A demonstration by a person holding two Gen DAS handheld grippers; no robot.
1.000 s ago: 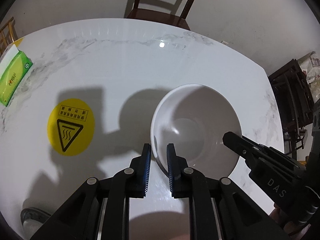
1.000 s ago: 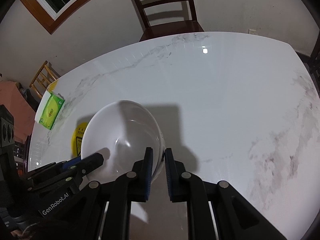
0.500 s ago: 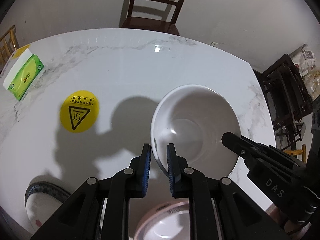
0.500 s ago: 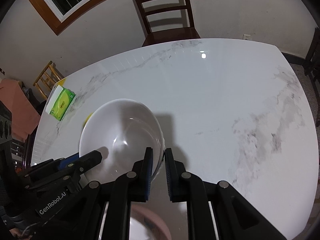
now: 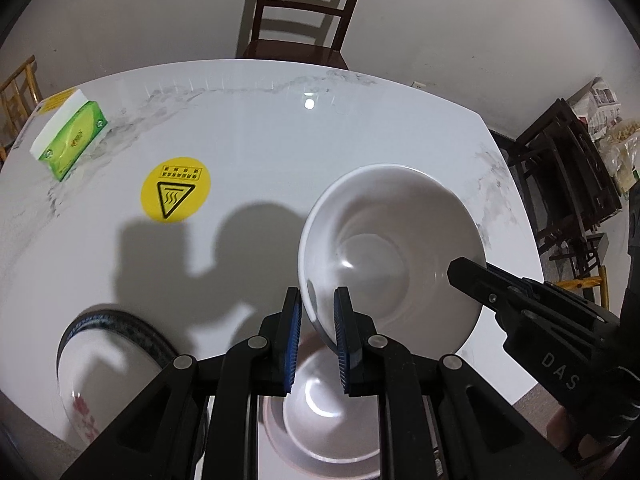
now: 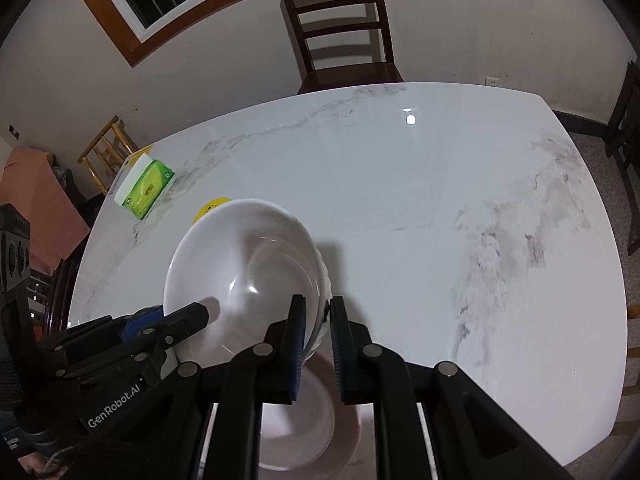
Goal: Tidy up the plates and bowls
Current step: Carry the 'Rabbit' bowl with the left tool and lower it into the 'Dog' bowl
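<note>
A large white bowl (image 5: 392, 248) hangs in the air above the table, held by both grippers. My left gripper (image 5: 318, 320) is shut on its left rim. My right gripper (image 6: 316, 320) is shut on its right rim; the bowl also shows in the right wrist view (image 6: 244, 276). The right gripper's fingers (image 5: 480, 280) reach over the bowl's right rim in the left wrist view. Below the bowl a pink-rimmed bowl (image 5: 324, 420) sits on the table near the front edge, also in the right wrist view (image 6: 304, 420). A blue-rimmed plate (image 5: 108, 364) lies at the front left.
A white marble table (image 5: 280, 140) carries a round yellow warning sticker (image 5: 175, 190) and a green tissue box (image 5: 70, 136) at the far left. A wooden chair (image 5: 296, 12) stands behind the table. Dark furniture (image 5: 568, 168) stands to the right.
Both grippers have pulled the white bowl back toward the table's front edge and higher. The pink-rimmed bowl and the blue-rimmed plate have come into view below.
</note>
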